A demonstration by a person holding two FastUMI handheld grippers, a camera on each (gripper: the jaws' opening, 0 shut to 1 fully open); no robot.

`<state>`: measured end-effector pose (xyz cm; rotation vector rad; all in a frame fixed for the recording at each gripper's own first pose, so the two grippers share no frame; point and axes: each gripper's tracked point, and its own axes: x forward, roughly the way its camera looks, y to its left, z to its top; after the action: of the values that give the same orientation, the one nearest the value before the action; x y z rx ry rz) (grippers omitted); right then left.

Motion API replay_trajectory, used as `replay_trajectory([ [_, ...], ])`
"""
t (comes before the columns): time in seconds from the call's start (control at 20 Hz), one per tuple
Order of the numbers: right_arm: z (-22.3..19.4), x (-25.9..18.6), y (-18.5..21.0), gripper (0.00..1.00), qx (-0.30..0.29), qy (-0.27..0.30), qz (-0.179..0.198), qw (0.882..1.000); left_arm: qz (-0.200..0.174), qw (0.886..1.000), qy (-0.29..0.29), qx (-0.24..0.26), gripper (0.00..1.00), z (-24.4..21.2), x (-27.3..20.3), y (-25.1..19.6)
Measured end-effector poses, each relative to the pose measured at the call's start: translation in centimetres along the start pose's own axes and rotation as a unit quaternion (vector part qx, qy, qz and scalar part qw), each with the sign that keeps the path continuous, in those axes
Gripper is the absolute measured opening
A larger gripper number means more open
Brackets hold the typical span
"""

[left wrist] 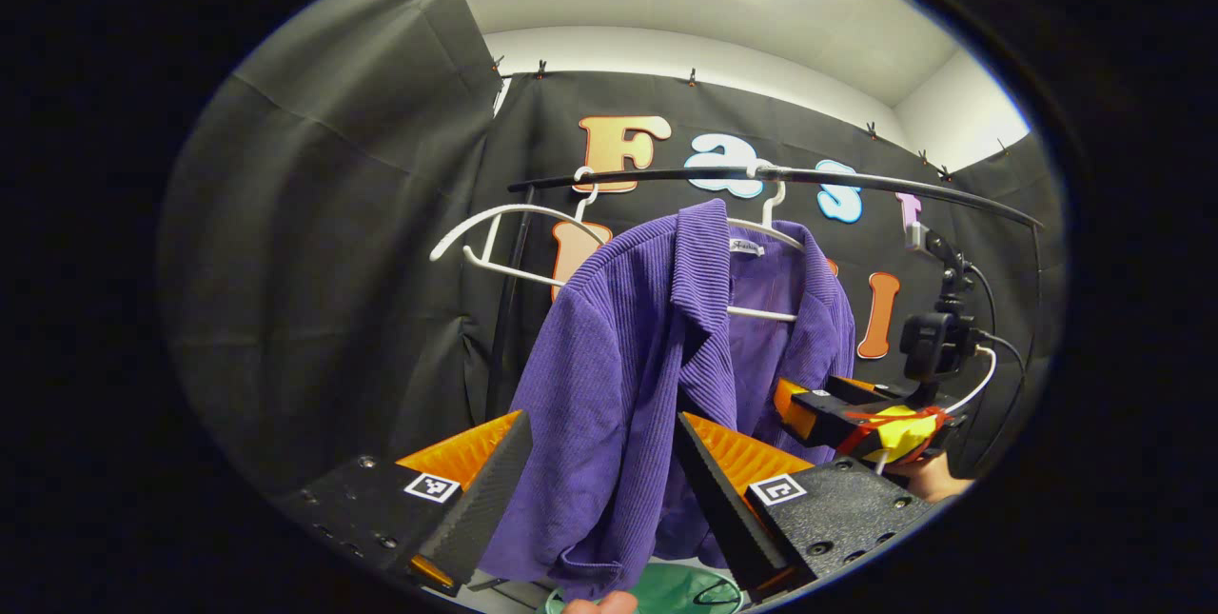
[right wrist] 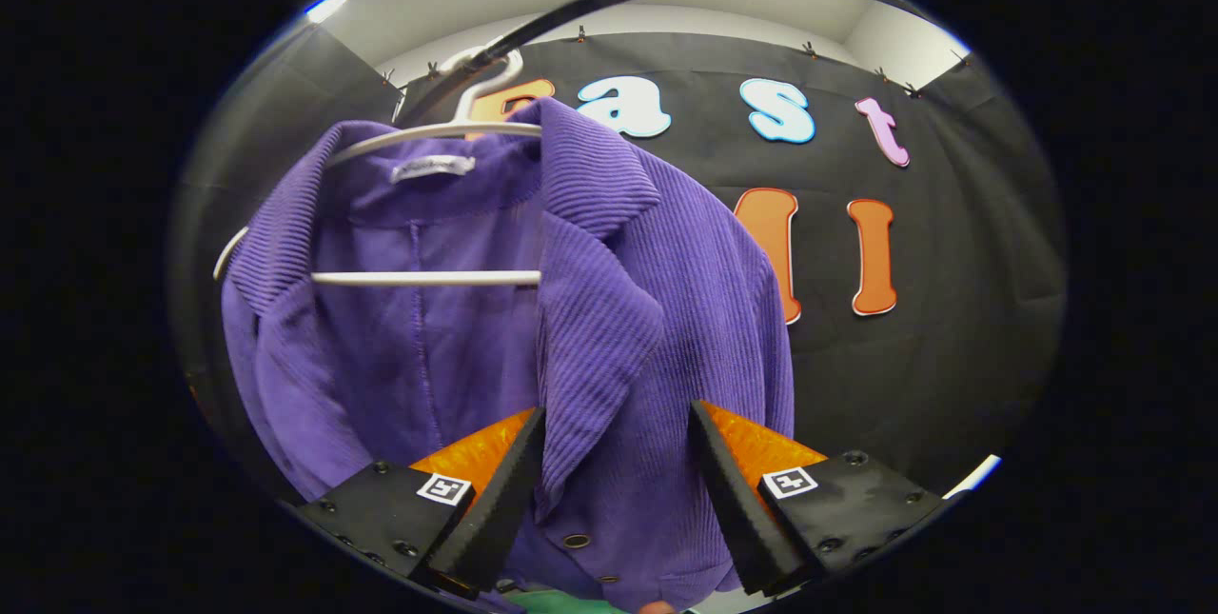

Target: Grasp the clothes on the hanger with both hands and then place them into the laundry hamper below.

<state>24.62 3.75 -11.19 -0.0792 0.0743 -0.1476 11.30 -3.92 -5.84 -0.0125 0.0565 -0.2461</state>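
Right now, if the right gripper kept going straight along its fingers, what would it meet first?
Most likely the purple jacket: its front panel hangs between the open fingers of the right gripper, under the lapel. Depth is unclear, but nothing seems to lie nearer.

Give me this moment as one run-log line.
phase: pre-grasp | left gripper: open, at jacket front | right gripper: open, at lapel | purple jacket: on white hanger | hamper: below
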Motion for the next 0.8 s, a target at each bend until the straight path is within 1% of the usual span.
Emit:
replay_trajectory([
  [0.05,-0.2,0.9,-0.6,0.96,0.005,0.001,0.000,1.000,0.008,1.000,-0.005,0.002,0.95,0.2,-0.1,-0.2],
  [0.1,-0.5,1.5,-0.7,0.96,0.017,0.008,0.018,1.000,0.016,1.000,-0.008,0.002,0.95,0.3,-0.2,-0.5],
  [0.15,-0.6,1.9,-0.8,0.80,0.025,0.015,0.033,0.999,0.023,1.000,-0.010,0.001,0.92,0.3,-0.3,-0.9],
  [0.25,-0.2,1.9,-2.4,0.48,0.033,0.019,0.044,0.998,0.026,1.000,-0.007,-0.006,0.92,-0.1,0.0,-2.4],
  [0.3,0.4,1.5,-3.3,0.32,0.036,0.012,0.049,0.998,0.025,1.000,-0.006,-0.011,0.95,-0.3,0.2,-3.3],
  [0.35,1.2,1.0,-4.0,0.16,0.040,0.001,0.059,0.997,0.027,1.000,-0.006,-0.014,0.96,-0.4,0.6,-3.9],
  [0.4,2.1,0.1,-4.4,0.16,0.041,-0.011,0.071,0.997,0.032,0.999,-0.008,-0.014,0.92,-0.5,1.0,-4.5],
  [0.45,3.1,-0.7,-5.0,0.20,0.039,-0.024,0.079,0.996,0.037,0.999,-0.009,-0.014,0.92,-0.6,1.5,-5.1],
  [0.55,5.2,-2.3,-7.2,0.09,0.026,-0.053,0.067,0.996,0.046,0.999,-0.009,-0.015,0.92,-1.0,2.8,-6.1],
  [0.6,5.9,-2.9,-7.8,0.03,0.022,-0.061,0.072,0.995,0.054,0.998,-0.012,-0.014,0.92,-1.1,3.5,-6.4],
  [0.65,6.5,-3.1,-8.1,0.12,0.020,-0.065,0.079,0.995,0.064,0.998,-0.017,-0.014,0.95,-1.3,4.3,-6.7],
  [0.7,6.8,-3.4,-8.4,0.08,0.018,-0.066,0.088,0.994,0.070,0.997,-0.021,-0.012,0.96,-1.5,5.3,-7.1],
  [0.75,7.1,-3.6,-8.4,0.08,0.017,-0.069,0.095,0.993,0.070,0.997,-0.021,-0.012,0.96,-2.1,6.3,-7.6],
  [0.8,7.3,-3.9,-8.7,0.08,0.015,-0.072,0.101,0.992,0.066,0.998,-0.010,-0.015,0.92,-3.0,7.3,-8.2],
])
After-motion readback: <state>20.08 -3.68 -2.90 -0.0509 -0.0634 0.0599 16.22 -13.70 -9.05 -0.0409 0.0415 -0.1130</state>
